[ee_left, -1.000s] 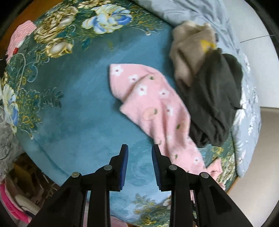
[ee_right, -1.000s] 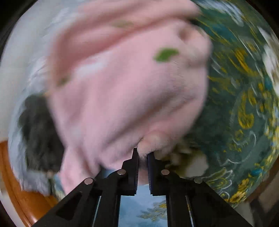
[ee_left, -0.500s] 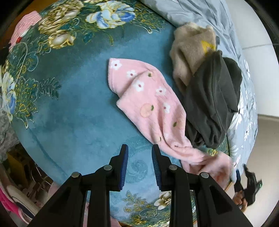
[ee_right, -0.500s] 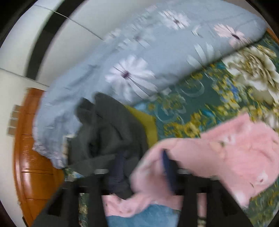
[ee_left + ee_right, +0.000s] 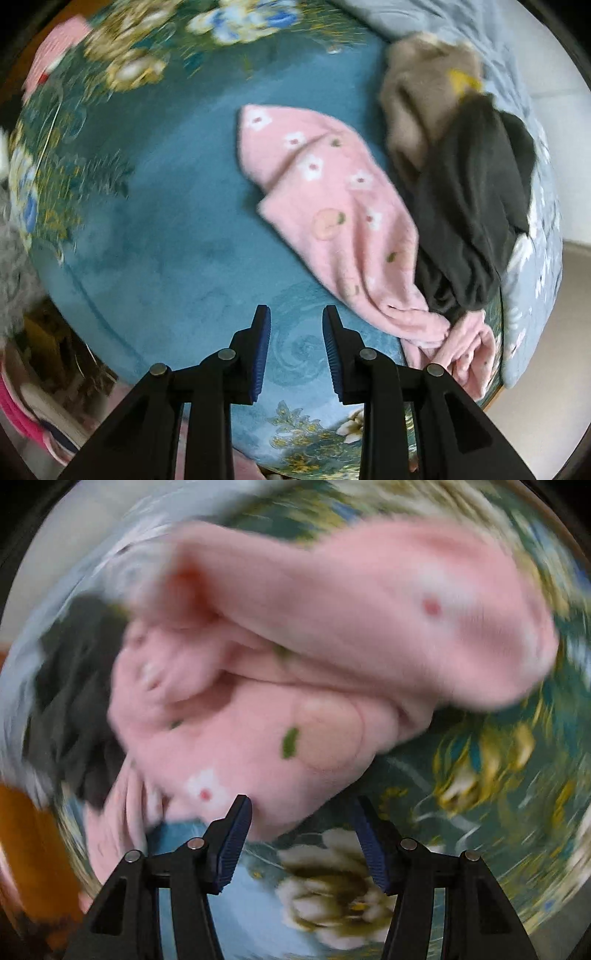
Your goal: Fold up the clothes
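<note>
From my left wrist camera, my left gripper [image 5: 295, 325] hovers with its fingers parted and empty at the bottom centre, over a teal floral blanket [image 5: 166, 221]. The pink flowered garment [image 5: 343, 218] lies crumpled right of centre, its right edge touching a dark grey garment [image 5: 469, 206] with a beige one [image 5: 417, 107] above it. From my right wrist camera, blurred, my right gripper [image 5: 301, 816] is spread wide and holds nothing, the pink garment [image 5: 332, 646] filling the frame's middle just beyond its tips.
</note>
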Motion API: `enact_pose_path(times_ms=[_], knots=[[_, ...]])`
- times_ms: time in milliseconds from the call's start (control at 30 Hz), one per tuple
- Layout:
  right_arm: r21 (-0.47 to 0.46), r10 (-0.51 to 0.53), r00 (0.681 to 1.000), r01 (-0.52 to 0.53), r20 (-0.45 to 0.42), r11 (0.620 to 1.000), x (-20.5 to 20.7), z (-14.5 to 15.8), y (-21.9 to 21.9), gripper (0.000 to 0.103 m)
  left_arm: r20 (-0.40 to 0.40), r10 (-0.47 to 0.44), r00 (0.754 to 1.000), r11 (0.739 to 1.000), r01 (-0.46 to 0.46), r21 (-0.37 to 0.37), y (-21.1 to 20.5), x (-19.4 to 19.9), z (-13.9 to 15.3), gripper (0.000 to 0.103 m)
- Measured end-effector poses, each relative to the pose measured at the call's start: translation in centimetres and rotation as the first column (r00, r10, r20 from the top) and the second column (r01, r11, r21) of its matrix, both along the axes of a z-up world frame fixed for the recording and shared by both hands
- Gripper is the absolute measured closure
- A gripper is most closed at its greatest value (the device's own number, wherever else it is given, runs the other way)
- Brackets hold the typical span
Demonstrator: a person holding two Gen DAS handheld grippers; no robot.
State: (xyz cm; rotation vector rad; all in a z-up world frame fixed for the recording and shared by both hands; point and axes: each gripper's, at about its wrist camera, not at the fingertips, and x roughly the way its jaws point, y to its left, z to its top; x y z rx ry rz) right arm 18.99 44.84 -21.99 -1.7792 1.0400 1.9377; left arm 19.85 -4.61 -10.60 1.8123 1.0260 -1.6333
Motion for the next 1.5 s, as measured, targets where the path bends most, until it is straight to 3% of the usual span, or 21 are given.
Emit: enact_pose_path(times_ms=[33, 100, 167, 267, 400, 533, 700, 833, 967, 1133, 1200, 1267, 1367, 1500], knots=[[-0.026, -0.039, 0.999, 0.04, 0.004, 0.999, -0.1, -0.5, 0.0, 0.048, -0.005, -0.005, 1.0, 1.0, 0.005, 0.0, 0.0, 0.0, 0.1, 0.074], [-0.077, -0.112, 0.994, 0.113, 0.012, 0.991, -0.4, -1.3, 0.1, 0.076, -0.016, -0.016, 1.0, 1.0, 0.016, 0.0, 0.1, -0.1, 0.4, 0.074], [-0.081, -0.131, 0.99, 0.135, 0.058, 0.988, -0.7, -1.6, -0.2, 0.095, -0.026, -0.026, 0.999, 1.0, 0.026, 0.0, 0.2, -0.1, 0.7, 0.074], [-0.079, -0.089, 0.995, 0.092, 0.042, 0.993, -1.2, 0.2, -1.1, 0.096, -0.041, -0.042, 0.998, 0.999, 0.042, 0.0, 0.3, -0.2, 1.2, 0.074], [-0.084, 0.013, 0.999, -0.017, -0.044, 0.996, -0.8, 5.5, -2.8, 0.097, -0.063, -0.06, 0.996, 0.998, 0.06, 0.001, 0.4, -0.2, 1.7, 0.074], [-0.176, 0.045, 0.99, -0.068, -0.134, 0.982, -0.6, 10.7, -4.3, 0.097, -0.103, -0.034, 0.994, 0.999, 0.037, 0.027, -0.4, 0.7, 2.2, 0.074], [-0.28, 0.13, 0.967, -0.189, -0.218, 0.941, -1.5, 16.2, -10.3, 0.097, -0.15, 0.007, 0.989, 0.999, 0.001, 0.051, -1.7, 2.3, 3.1, 0.074], [-0.337, 0.089, 0.934, -0.212, -0.347, 0.917, -2.8, 20.8, -12.2, 0.097, -0.181, 0.019, 0.983, 0.999, -0.01, 0.051, -2.7, 3.6, 4.0, 0.074], [-0.293, 0.077, 0.921, -0.2, -0.383, 0.935, -2.7, 23.5, -11.2, 0.097, -0.18, -0.037, 0.983, 0.999, 0.043, 0.031, -2.7, 4.2, 4.2, 0.074], [-0.166, 0.069, 0.947, -0.126, -0.313, 0.978, -0.3, 23.7, -7.1, 0.098, -0.16, -0.049, 0.986, 0.996, 0.061, 0.07, -2.1, 4.6, 2.8, 0.074], [-0.191, -0.017, 0.975, -0.026, -0.223, 0.981, 0.9, 21.0, -4.8, 0.098, -0.153, -0.054, 0.987, 0.994, 0.068, 0.086, -1.9, 4.8, 2.2, 0.074], [-0.222, -0.09, 0.98, 0.049, -0.178, 0.974, 2.0, 19.3, -3.7, 0.097, -0.149, -0.082, 0.985, 0.99, 0.098, 0.103, -1.0, 4.5, 1.6, 0.074], [-0.337, -0.193, 0.963, 0.122, -0.187, 0.934, 3.7, 17.7, -3.2, 0.097, -0.167, -0.126, 0.978, 0.975, 0.153, 0.161, 1.3, 3.6, 0.4, 0.068], [-0.329, -0.18, 0.962, 0.105, -0.204, 0.938, 3.8, 18.6, -4.1, 0.097, -0.184, -0.104, 0.977, 0.933, 0.16, 0.322, 5.4, 1.5, -3.2, 0.057]])
